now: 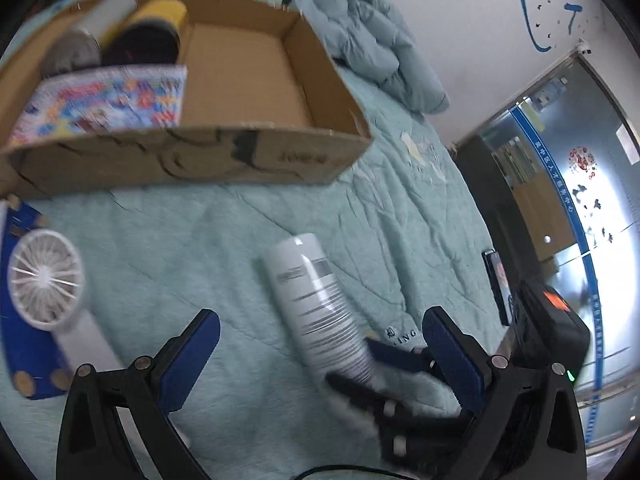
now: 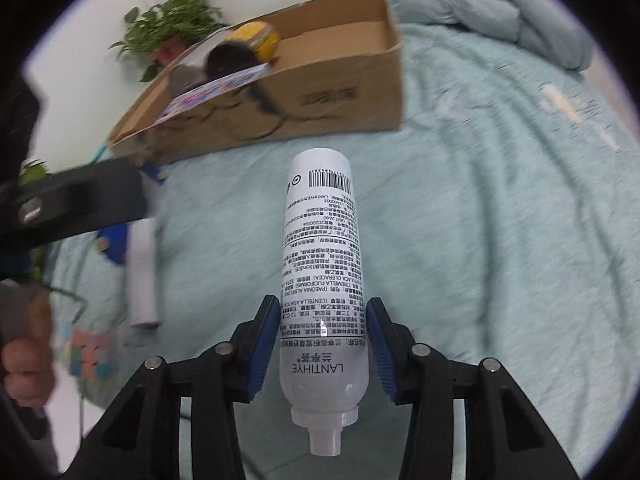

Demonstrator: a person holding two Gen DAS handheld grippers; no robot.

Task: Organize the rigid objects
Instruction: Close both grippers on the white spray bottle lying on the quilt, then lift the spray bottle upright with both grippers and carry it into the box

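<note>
A white spray bottle point(image 2: 320, 248) with printed text lies along my right gripper point(image 2: 323, 308), nozzle toward the camera. The blue pads press on its sides, so the gripper is shut on it. In the left wrist view the same bottle point(image 1: 316, 300) slants over the teal bedspread, with the right gripper's fingers point(image 1: 394, 354) at its lower end. My left gripper point(image 1: 320, 320) stands open around that spot, its pads well clear of the bottle. A cardboard box point(image 1: 192, 156) sits beyond, also seen from the right point(image 2: 320, 96).
The box holds a yellow-and-black cylinder point(image 1: 156, 28), a grey-white cylinder point(image 1: 92, 28) and a colourful booklet point(image 1: 104, 100); its right half is bare. A white hand fan point(image 1: 44, 276) lies on a blue board at left. A phone point(image 1: 498, 284) lies right, a bunched duvet point(image 1: 372, 40) behind.
</note>
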